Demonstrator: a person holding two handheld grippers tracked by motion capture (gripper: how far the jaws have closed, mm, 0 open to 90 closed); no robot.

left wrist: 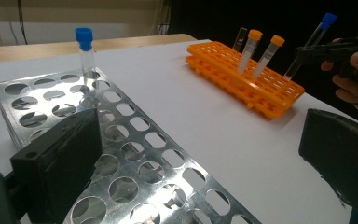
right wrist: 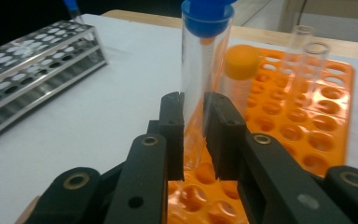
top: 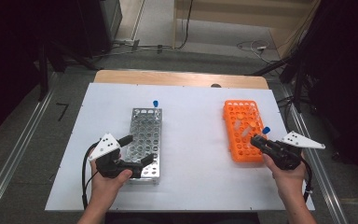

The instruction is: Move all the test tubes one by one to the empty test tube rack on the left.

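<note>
Blue-capped tube (right wrist: 204, 79) is clamped between the jaws of your right gripper (top: 260, 141), held clear above the near right edge of the orange rack (top: 237, 140), at about 3 o'clock on the white table (top: 191, 177). In the right gripper view the jaws press on its clear wall from both sides, cap uppermost, body roughly upright. In the left gripper view the same tube (left wrist: 307, 44) tilts, its lower end over the rack's (left wrist: 265, 91) corner. Two orange-capped tubes (left wrist: 251, 49) stand slanted in that rack, with clear uncapped tubes (right wrist: 310, 63) behind them. Your left gripper (top: 137, 149) sits at 7 o'clock, jaws spread wide and holding nothing, straddling the near end of the metal rack (top: 144, 140). A second blue-capped tube (left wrist: 86, 56) stands upright at that rack's far end.
</note>
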